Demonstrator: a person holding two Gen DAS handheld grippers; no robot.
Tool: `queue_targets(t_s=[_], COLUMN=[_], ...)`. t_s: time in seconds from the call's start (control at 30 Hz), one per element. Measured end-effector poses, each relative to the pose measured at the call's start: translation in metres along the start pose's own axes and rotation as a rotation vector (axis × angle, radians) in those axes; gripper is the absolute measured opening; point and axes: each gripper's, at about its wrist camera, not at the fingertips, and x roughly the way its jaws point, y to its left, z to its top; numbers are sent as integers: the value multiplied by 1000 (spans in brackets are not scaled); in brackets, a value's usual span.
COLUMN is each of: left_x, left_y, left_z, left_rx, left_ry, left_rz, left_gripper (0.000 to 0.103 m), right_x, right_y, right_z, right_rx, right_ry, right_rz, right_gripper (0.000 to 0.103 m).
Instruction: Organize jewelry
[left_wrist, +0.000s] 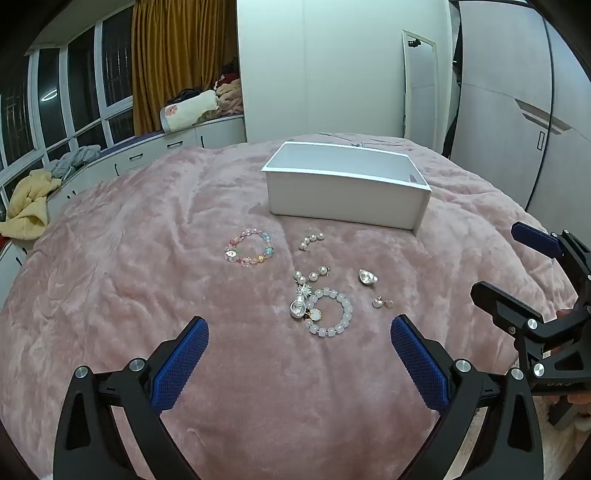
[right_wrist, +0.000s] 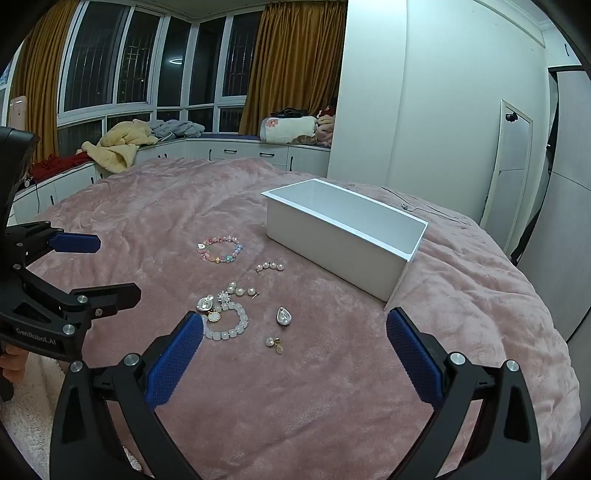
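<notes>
Jewelry lies on a pink blanket before an open white box. A multicolour bead bracelet lies left. A short pearl strand lies nearer the box. A white bead bracelet lies with silver charms and pearl earrings. A silver drop earring and small pearl studs lie to the right. My left gripper is open and empty. My right gripper is open and empty.
A thin chain lies behind the box. Window-seat cabinets hold piles of clothes and blankets. A white wardrobe and a leaning mirror stand at the back right.
</notes>
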Motion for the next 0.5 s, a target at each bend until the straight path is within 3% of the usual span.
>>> queue_targets(t_s=[0.5], left_x=[0], left_y=[0], left_z=[0], left_rx=[-2], left_ry=[3], left_rz=[-1], left_gripper=[100], right_x=[-1], right_y=[0], right_z=[0], right_rx=[0], right_ry=[0], right_rz=[0], right_gripper=[98])
